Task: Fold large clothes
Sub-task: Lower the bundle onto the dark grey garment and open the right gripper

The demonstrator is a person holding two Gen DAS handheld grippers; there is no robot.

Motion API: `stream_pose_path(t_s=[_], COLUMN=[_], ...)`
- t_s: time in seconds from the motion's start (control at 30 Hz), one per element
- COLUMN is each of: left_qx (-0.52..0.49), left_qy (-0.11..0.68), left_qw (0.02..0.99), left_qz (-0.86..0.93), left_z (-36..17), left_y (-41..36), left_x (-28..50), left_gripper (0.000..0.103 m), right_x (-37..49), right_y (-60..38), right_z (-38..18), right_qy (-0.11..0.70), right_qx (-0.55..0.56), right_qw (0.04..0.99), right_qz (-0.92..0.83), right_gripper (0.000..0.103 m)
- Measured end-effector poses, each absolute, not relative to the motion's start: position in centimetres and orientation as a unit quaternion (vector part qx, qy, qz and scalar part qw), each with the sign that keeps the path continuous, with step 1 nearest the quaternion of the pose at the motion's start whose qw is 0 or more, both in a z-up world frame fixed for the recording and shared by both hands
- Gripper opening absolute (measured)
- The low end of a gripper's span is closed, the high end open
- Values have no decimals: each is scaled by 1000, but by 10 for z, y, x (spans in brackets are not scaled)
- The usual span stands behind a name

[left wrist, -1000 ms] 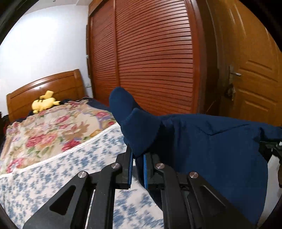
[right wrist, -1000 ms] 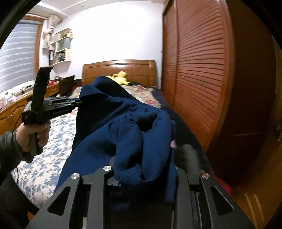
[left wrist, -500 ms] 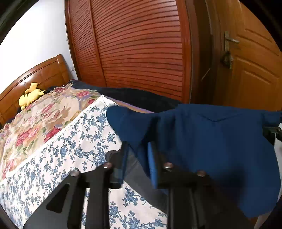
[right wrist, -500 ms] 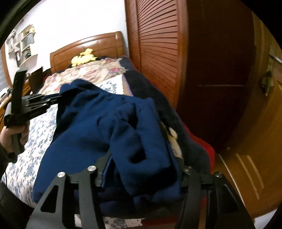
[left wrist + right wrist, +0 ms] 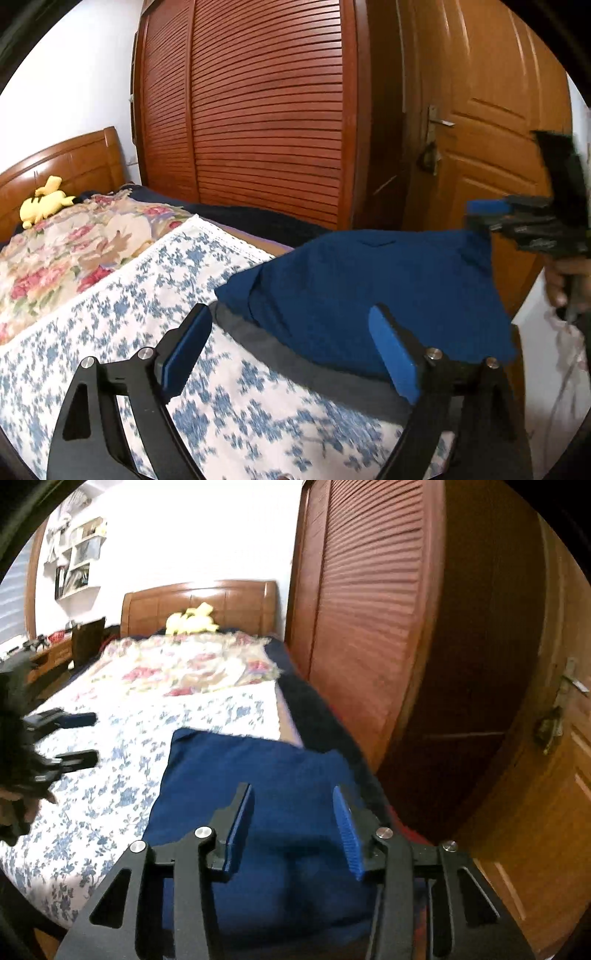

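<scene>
Navy knit garment (image 5: 258, 775), soft, floppy and best pinched at a corner or folded edge, lies doubled on the bed (image 5: 110, 794) near its foot, the left hand-held gripper (image 5: 291, 354) opening wide and empty, the right hand-held gripper (image 5: 291, 827) closing, pads clear of cloth.

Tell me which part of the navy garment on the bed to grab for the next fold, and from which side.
Probably the far left corner of the navy garment, taken with the left gripper coming in level from the bed's open side. That corner lies flat and bare on the blue floral sheet, with no folds over it. The opposite edge hangs near the wardrobe, leaving less room.
</scene>
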State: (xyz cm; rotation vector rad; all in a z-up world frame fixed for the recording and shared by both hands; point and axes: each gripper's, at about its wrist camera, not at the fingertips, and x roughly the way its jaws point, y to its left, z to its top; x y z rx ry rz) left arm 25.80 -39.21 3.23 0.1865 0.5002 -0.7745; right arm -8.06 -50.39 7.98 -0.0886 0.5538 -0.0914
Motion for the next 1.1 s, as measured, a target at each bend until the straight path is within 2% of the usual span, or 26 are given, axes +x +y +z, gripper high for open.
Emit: stream_pose_path(t_s=[0.27, 0.77, 0.93, 1.1], left_qx=[92, 76, 64, 58], left_qy=[232, 219, 219, 229], left_qw=[892, 915, 925, 931], left_qz=[-377, -332, -305, -278], left_z=[34, 46, 46, 40], left_y=[-356, -271, -236, -206], left_x=[217, 162, 146, 136], left_gripper=[91, 92, 92, 91], right_x=[-86, -160, -193, -215], right_y=[-526, -443, -381, -315], right_z=[6, 67, 79, 72], right_qy=[386, 299, 272, 264], right_qx=[13, 0, -20, -14], right_qw=[916, 945, 956, 963], right_qz=[-105, -135, -109, -49], right_gripper=[46, 48, 61, 66])
